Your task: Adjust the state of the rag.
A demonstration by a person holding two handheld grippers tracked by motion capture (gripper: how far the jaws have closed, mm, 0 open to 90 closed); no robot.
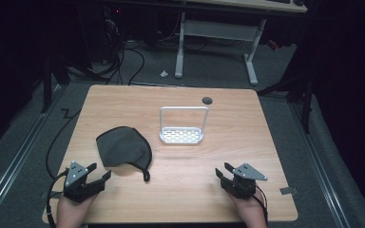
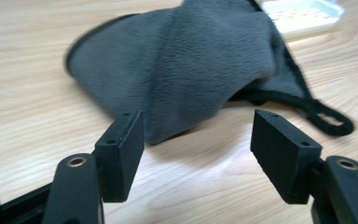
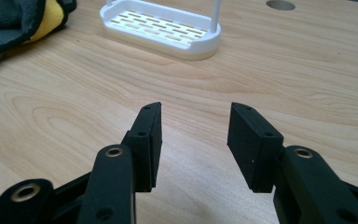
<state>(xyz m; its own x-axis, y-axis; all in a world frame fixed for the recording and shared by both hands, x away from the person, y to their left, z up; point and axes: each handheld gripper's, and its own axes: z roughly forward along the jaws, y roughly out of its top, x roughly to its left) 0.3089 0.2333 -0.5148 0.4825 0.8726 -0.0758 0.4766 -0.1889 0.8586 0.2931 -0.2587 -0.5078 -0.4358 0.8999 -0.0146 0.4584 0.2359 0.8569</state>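
At the near left corner of the desk (image 1: 180, 190) the left tool (image 1: 100, 172) rests low in the person's hand with its jaws spread and nothing between them, aimed at the grey cloth (image 1: 122, 147) that lies just ahead of it. That aim suggests the cloth is the thing about to be picked up: in the left gripper view the cloth (image 2: 186, 65) sits in a soft mound right beyond the open jaws, close but not touched, with its black corner loop (image 2: 328, 120) trailing off to one side on the wood. A yellow lining shows under its folded edge in the right gripper view. Further right, near the middle of the desk and apart from the cloth, stands a white rack (image 1: 182, 135) with a tall wire handle and a slotted base, likely the place where the cloth should end up. At the near right edge the right tool (image 1: 222, 171) also waits released, jaws parted over bare wood, well apart from both things.
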